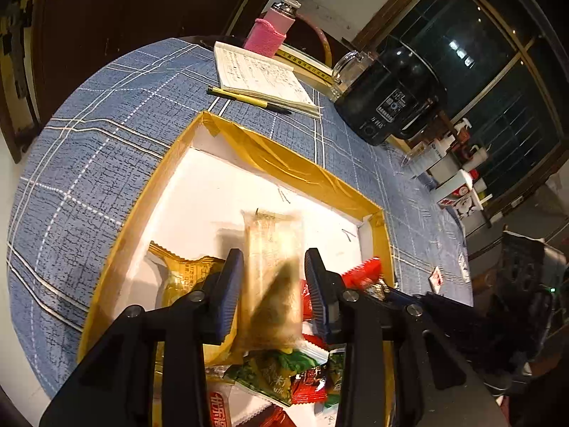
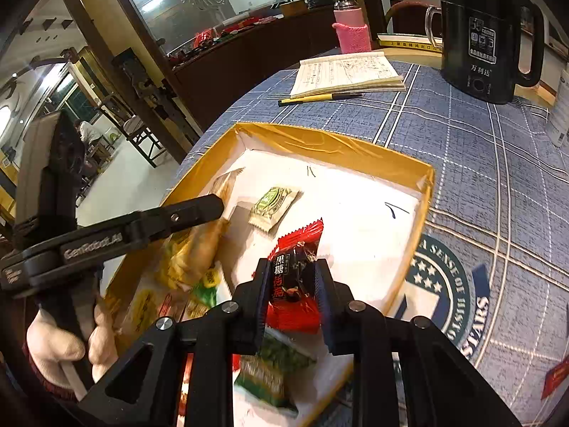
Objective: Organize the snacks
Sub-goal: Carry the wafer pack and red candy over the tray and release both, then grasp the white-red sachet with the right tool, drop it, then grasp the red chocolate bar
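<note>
Over tray: right claw gripping red packet, seemingly

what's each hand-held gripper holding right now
Left hand-held gripper: closed on a tan translucent snack packet, over the yellow-rimmed box.
Right hand-held gripper: closed on a red snack packet.
</note>
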Action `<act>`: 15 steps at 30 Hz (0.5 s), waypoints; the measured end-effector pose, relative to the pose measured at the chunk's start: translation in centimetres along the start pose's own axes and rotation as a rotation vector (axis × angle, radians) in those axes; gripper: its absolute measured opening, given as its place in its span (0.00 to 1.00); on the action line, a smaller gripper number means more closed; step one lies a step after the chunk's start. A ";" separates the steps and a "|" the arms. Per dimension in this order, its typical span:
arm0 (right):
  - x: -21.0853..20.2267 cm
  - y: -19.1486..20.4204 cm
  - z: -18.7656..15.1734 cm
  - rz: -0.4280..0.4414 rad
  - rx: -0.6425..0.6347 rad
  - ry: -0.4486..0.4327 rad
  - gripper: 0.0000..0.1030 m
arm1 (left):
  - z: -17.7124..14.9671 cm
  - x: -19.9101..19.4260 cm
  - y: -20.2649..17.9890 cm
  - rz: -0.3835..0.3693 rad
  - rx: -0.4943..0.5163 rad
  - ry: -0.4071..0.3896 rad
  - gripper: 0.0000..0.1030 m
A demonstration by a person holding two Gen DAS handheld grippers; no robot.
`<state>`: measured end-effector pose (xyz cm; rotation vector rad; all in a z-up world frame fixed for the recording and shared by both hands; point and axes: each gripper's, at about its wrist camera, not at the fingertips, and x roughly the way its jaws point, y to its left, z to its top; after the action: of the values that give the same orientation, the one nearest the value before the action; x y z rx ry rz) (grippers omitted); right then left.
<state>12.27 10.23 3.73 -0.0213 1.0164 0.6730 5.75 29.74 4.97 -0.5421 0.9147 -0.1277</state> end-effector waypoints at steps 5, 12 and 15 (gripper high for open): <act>-0.9 0.0 0.0 -0.003 0.014 -0.063 0.33 | -0.5 -1.4 -0.5 -0.035 -0.012 -0.014 0.40; -5.3 -1.9 -0.3 0.019 0.077 -0.154 0.36 | -3.0 -5.9 -4.4 -0.079 0.055 -0.104 0.52; -8.4 -4.1 -1.4 0.009 0.103 -0.190 0.36 | -5.2 -8.3 -6.8 -0.088 0.093 -0.154 0.70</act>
<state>10.43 2.28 8.40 0.1345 0.8671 0.6177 -2.52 24.57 11.78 -0.4988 0.7320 -0.2047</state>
